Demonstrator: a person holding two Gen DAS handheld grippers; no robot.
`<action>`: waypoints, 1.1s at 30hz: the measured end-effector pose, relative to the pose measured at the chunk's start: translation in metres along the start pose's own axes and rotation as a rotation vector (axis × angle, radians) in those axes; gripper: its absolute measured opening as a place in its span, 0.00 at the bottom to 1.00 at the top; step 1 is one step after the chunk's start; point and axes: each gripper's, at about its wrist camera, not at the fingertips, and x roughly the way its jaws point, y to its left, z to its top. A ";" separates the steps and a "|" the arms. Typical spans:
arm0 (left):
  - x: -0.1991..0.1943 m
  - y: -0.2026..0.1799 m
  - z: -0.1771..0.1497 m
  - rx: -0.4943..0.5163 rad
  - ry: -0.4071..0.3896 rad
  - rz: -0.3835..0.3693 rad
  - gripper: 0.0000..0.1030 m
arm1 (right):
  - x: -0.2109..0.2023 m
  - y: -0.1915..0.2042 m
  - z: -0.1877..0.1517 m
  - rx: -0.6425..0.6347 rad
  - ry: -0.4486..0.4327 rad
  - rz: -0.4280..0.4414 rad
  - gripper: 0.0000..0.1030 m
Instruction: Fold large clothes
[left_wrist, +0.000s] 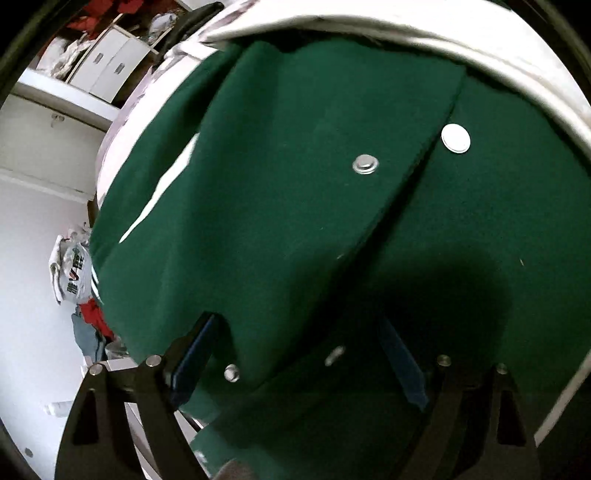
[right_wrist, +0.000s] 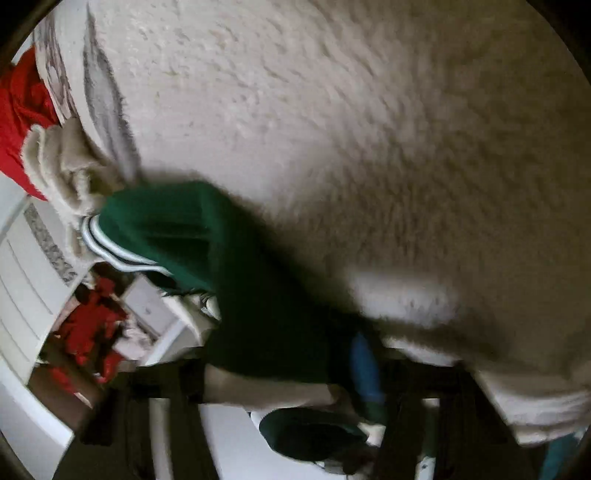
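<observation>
A dark green jacket with silver snap buttons and cream sleeves fills the left wrist view, lying on a pale bed. My left gripper is open, its blue-padded fingers spread over the jacket's front flap. In the right wrist view a cream fleece sleeve fills the frame, with the green striped hem below it. My right gripper looks shut on the green cloth beside a blue pad, but the view is blurred.
White cabinets and drawers stand behind the bed at the left. A pile of clothes lies on the floor. Red garments and white furniture show at the left of the right wrist view.
</observation>
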 end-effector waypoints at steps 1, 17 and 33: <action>0.001 0.000 0.000 0.010 -0.004 0.012 0.92 | -0.002 0.012 -0.003 -0.054 -0.023 -0.059 0.23; 0.005 0.056 -0.004 -0.031 0.074 -0.199 1.00 | -0.051 0.077 -0.005 -0.404 -0.241 -0.414 0.21; -0.055 0.025 -0.093 0.074 0.172 -0.204 1.00 | -0.014 -0.056 -0.179 -0.570 -0.057 -0.565 0.51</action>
